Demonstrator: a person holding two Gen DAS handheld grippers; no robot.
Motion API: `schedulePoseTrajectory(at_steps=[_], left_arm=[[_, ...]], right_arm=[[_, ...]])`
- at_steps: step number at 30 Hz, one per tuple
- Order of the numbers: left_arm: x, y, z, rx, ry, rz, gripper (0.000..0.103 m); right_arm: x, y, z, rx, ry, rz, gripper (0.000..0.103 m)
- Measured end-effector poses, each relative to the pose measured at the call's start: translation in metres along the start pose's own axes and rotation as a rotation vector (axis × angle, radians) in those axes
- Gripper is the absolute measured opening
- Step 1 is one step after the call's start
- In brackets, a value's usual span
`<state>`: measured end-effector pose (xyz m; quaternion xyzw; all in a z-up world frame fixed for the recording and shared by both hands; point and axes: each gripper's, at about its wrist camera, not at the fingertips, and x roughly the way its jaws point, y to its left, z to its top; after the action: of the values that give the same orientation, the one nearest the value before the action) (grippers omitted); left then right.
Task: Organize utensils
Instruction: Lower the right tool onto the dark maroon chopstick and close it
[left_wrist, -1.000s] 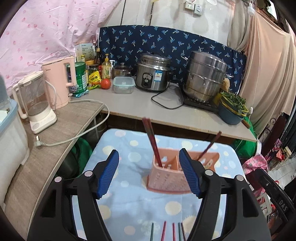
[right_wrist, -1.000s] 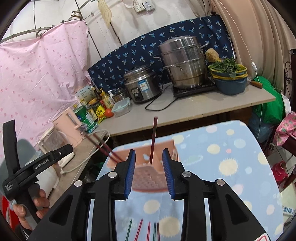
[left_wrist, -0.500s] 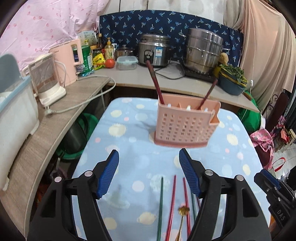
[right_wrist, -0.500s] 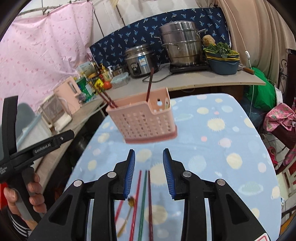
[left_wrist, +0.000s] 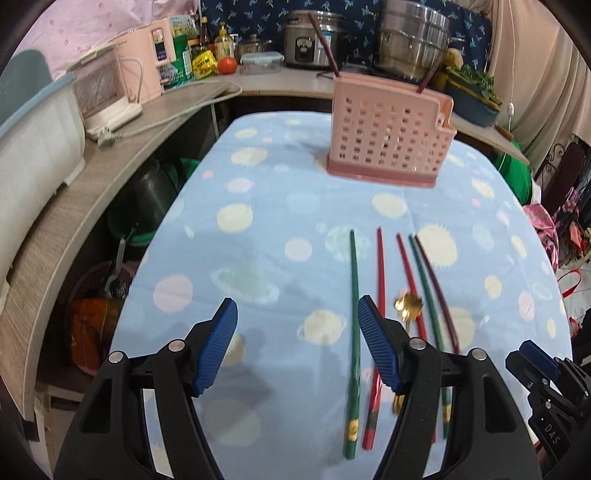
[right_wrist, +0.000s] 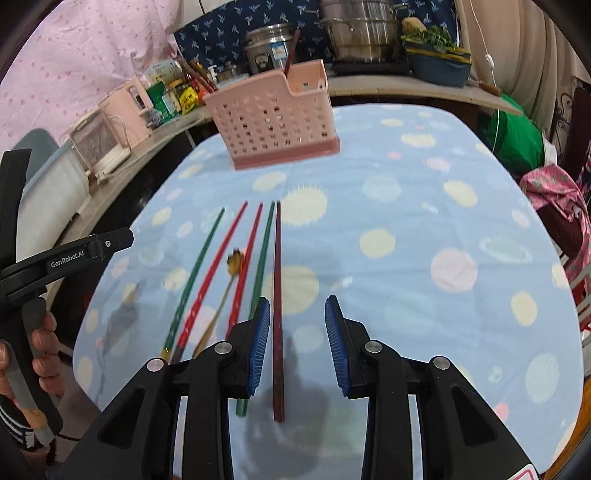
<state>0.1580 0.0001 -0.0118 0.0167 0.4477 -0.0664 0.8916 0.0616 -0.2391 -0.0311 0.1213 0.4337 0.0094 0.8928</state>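
My left gripper (left_wrist: 297, 347) hangs over the blue planet-print tablecloth (left_wrist: 266, 206) with its jaws spread wide and nothing between the blue pads; the cloth alone shows through the gap. My right gripper (right_wrist: 297, 343) has its jaws set narrower but apart, and the dark maroon chopstick (right_wrist: 277, 295) lies on the cloth in the gap between the pads, nearer the left pad, with neither pad pressing on it. The loose utensils lie in a row on the near part of the table, roughly parallel and pointing toward the far edge: a green chopstick (left_wrist: 354, 295) farthest left, then a red chopstick (left_wrist: 379, 273), a small gold spoon (left_wrist: 406, 308), a second red chopstick (left_wrist: 406, 266), a second green chopstick (left_wrist: 424, 280) and the maroon one on the right. The pink perforated utensil holder (left_wrist: 388, 138) stands upright near the far edge of the table, well apart from the row, with dark chopsticks (left_wrist: 323, 44) leaning out of its top. Behind it a counter (left_wrist: 280, 79) carries a rice cooker (left_wrist: 314, 37) and a steel steamer pot (left_wrist: 413, 37). In the right wrist view, my left hand (right_wrist: 40, 343) grips the other tool's handle.
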Motion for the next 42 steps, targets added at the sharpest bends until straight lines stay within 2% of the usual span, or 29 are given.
schedulePoseTrajectory(at_steps=[8, 18, 21, 30, 42], left_arm=[[0.01, 0.001, -0.035, 0.005, 0.068, -0.004, 0.064], [0.014, 0.006, -0.057, 0.001, 0.113, -0.013, 0.064], [0.015, 0.005, -0.062, 0.004, 0.122, -0.015, 0.064], [0.011, -0.003, -0.074, 0.028, 0.132, -0.031, 0.064], [0.012, -0.016, -0.082, 0.06, 0.146, -0.06, 0.064]], right_arm=[[0.012, 0.005, -0.025, -0.013, 0.048, -0.011, 0.031], [0.02, 0.011, -0.038, -0.028, 0.085, -0.012, 0.031], [0.022, 0.012, -0.039, -0.033, 0.088, -0.014, 0.028], [0.024, 0.015, -0.045, -0.056, 0.096, -0.021, 0.007], [0.023, 0.013, -0.046, -0.047, 0.091, -0.019, 0.007]])
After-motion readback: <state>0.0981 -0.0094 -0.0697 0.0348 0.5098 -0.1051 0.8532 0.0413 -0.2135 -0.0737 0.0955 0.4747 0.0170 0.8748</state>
